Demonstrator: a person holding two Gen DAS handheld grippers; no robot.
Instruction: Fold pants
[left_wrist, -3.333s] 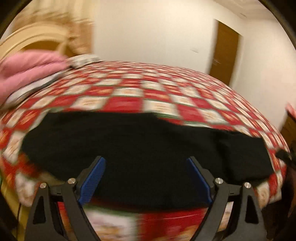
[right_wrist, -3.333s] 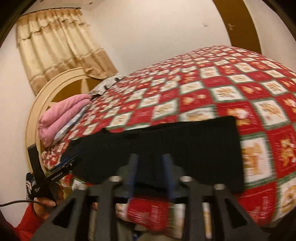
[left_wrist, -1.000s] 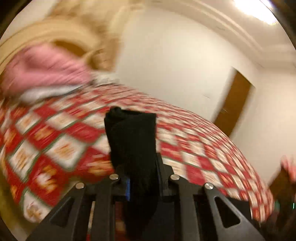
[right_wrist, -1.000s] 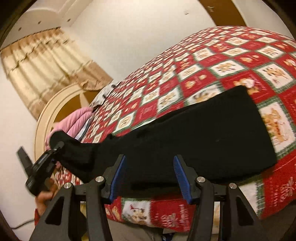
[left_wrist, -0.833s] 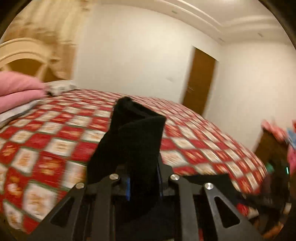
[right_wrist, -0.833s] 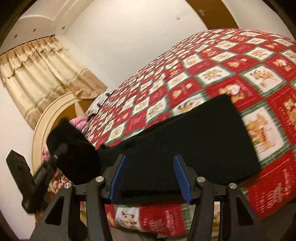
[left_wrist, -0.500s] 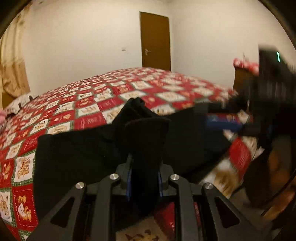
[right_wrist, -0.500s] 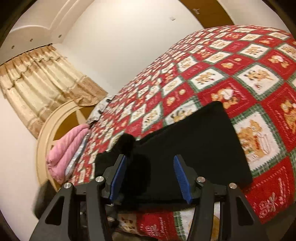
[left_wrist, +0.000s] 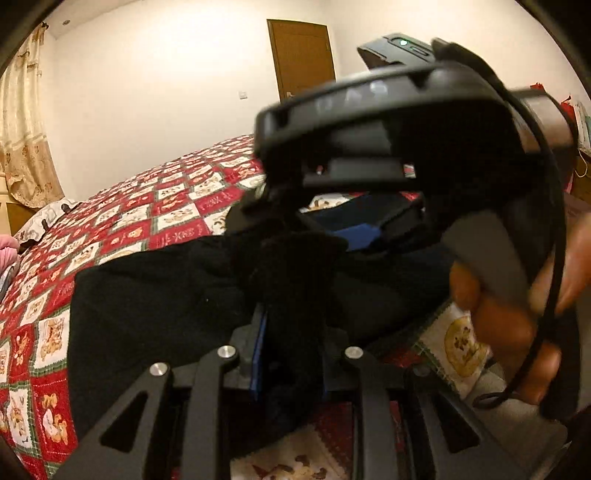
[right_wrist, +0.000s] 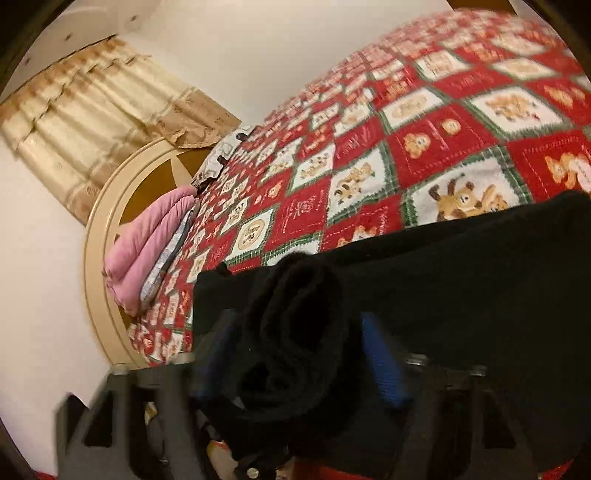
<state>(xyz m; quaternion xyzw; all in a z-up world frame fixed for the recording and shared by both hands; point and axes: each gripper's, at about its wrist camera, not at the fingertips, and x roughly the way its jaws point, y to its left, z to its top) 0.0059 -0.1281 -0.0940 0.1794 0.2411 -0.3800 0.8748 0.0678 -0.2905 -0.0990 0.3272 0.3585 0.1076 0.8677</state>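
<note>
Left tongs (left_wrist: 291, 354) clamp the black pants' (left_wrist: 155, 299) end, carried between the spread right tongs (right_wrist: 299, 354).

The black pants (left_wrist: 155, 295) lie spread across the near edge of the bed as a broad dark band, soft and knit-looking. One end is bunched into a thick roll of layered folds (right_wrist: 295, 314) (its edges blurred), raised above the flat part, which stretches away to the right (right_wrist: 480, 288).
</note>
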